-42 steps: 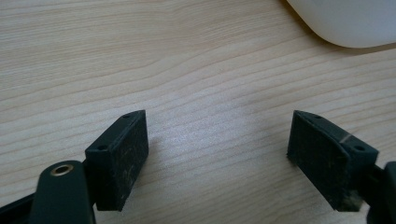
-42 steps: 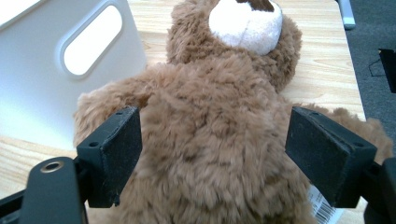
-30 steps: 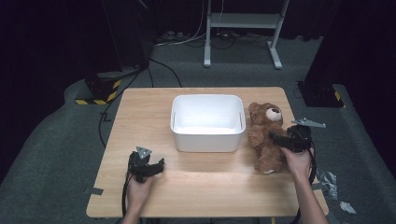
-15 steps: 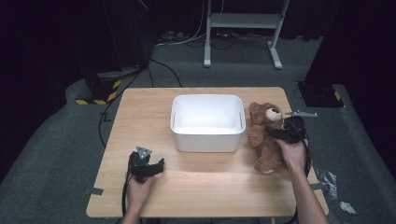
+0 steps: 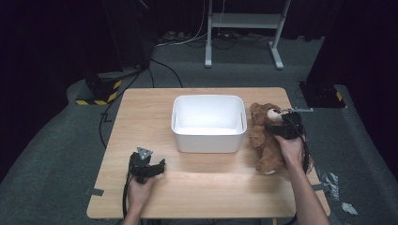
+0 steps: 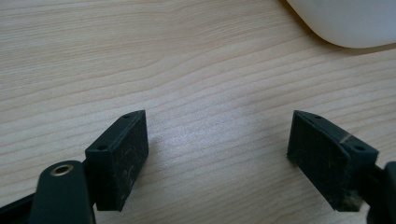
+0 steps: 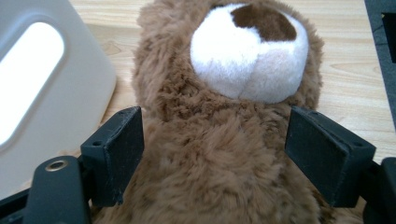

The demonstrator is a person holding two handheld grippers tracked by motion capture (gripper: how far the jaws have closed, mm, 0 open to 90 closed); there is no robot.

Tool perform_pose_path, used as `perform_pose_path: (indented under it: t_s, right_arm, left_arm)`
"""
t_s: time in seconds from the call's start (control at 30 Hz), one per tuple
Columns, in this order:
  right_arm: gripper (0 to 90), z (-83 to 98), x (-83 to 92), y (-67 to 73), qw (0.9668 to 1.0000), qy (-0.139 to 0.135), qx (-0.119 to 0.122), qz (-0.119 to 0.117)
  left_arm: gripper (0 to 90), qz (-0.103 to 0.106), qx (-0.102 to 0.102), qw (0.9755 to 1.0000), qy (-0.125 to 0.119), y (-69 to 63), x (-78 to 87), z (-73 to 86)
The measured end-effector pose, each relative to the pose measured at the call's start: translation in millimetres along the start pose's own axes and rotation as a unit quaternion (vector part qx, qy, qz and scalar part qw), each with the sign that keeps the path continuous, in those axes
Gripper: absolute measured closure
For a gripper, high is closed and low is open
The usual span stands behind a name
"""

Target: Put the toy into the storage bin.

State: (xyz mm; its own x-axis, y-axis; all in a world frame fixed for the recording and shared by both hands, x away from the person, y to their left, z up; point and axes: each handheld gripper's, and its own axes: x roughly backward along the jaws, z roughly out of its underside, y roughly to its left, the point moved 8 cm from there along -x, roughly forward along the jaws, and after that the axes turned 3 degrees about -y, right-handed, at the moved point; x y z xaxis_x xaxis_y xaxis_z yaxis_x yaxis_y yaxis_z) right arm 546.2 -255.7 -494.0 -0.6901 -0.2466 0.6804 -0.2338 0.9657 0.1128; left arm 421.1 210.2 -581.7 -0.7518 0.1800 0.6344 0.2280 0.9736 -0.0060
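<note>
The right gripper (image 7: 212, 154) straddled the bear (image 7: 224, 140), jaws spread, seemingly to grip its neck, while the left gripper (image 6: 217, 154) rested released on the table (image 6: 140, 56) beside the bin (image 5: 209, 123).

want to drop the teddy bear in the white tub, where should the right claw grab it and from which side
Grip the teddy bear across its neck and upper chest, coming from above. It lies on its back beside the tub, and the body is narrowest just below the muzzle. The right claw already straddles it there, jaws open, so closing should hold.
</note>
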Motion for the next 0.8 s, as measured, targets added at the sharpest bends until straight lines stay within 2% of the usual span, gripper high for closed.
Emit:
perform_pose_path:
  t_s: [0.1, 0.2, 0.23, 0.37, 0.5, 0.63, 0.8]
  right_arm:
    - [20.4, 1.3, -6.7, -0.1, 1.0000, 0.004, -0.003, 0.001]
    - [21.2, 6.0, -12.8, 0.9, 0.9996, 0.026, 0.002, 0.007]
    - [21.2, 8.0, -14.3, 1.7, 0.9993, 0.036, 0.000, 0.004]
    - [20.3, 12.7, -20.9, 3.0, 0.9988, 0.049, -0.004, -0.002]
    - [19.1, 15.8, -27.0, 6.0, 0.9988, 0.048, 0.008, 0.003]
    - [18.3, 17.8, -26.0, 9.5, 0.9984, 0.051, 0.027, 0.004]
    - [19.9, 19.7, -27.4, 9.3, 0.9981, 0.055, 0.027, 0.006]
  left_arm:
    - [20.4, 0.000, 0.000, 1.0000, 0.000, 0.0, 0.0, 0.0]
    - [20.4, 0.000, 0.000, 1.0000, 0.000, 0.0, -0.1, -0.1]
    - [20.4, 0.000, 0.001, 1.0000, -0.001, -0.1, -0.2, -0.2]
    - [21.1, -0.001, -0.002, 1.0000, -0.001, 0.2, -0.6, -0.8]
    - [21.8, -0.002, -0.002, 1.0000, -0.001, 0.2, -0.8, -1.0]
    - [21.4, -0.003, -0.003, 1.0000, 0.001, 0.3, 0.7, 0.3]
    - [20.9, -0.003, -0.001, 1.0000, 0.000, 0.9, 0.0, -0.2]
